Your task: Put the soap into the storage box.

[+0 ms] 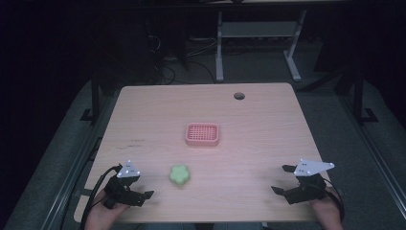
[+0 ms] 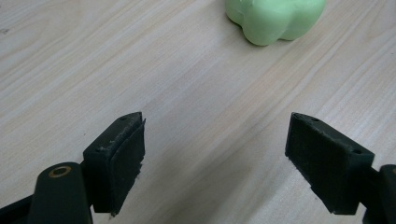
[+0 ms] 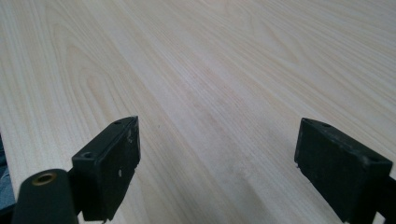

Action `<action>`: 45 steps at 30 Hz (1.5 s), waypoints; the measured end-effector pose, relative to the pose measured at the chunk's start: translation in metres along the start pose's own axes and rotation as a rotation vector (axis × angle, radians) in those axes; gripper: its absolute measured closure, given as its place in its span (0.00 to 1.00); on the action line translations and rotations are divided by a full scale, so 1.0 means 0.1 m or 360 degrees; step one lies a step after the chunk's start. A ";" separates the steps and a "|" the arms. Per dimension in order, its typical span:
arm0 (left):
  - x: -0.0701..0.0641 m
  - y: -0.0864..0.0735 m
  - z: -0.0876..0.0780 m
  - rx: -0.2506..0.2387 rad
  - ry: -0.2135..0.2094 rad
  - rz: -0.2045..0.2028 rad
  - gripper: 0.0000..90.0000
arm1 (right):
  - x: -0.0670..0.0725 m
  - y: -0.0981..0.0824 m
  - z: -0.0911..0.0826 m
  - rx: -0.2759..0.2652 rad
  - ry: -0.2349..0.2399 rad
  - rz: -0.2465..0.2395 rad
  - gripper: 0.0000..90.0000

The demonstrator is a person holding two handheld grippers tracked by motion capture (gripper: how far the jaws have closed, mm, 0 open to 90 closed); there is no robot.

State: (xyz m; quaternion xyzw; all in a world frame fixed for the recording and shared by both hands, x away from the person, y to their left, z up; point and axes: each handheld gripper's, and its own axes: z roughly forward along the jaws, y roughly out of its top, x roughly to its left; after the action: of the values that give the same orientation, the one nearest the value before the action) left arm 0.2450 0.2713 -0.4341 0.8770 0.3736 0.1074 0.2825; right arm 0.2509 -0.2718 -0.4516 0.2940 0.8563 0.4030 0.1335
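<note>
Green flower-shaped block [image 1: 179, 175] lies near the left gripper [image 1: 143, 195], pink basket [image 1: 202, 134] beyond it; both grippers' jaws released.

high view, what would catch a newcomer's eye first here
Probably the pink slotted tray in the middle of the pale wooden table, the brightest thing against the dark room. Next, the green flower-shaped block near the front edge, just ahead of the left gripper, whose jaws stand open and empty. The right gripper, also open, sits at the front right.
</note>
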 end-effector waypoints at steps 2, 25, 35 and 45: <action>0.00 0.00 0.00 0.0002 0.0005 0.0010 0.22 | 0.00 0.00 0.00 -0.0001 0.0000 0.0000 0.15; -0.11 0.09 0.06 0.0000 -0.0009 0.0062 0.22 | 0.04 0.02 0.00 -0.0015 0.0003 -0.0024 0.15; -0.27 0.23 0.14 0.0017 -0.0032 0.0145 0.22 | 0.05 0.04 0.01 -0.0013 0.0009 -0.0030 0.15; -0.34 0.33 0.20 0.0034 -0.0039 0.0180 0.22 | 0.03 0.03 0.00 -0.0014 0.0006 -0.0020 0.15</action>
State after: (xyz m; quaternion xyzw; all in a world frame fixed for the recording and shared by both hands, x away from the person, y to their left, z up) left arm 0.2488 0.2204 -0.4308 0.9010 0.3210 0.1083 0.2712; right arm 0.2493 -0.2682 -0.4496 0.2874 0.8566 0.4065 0.1356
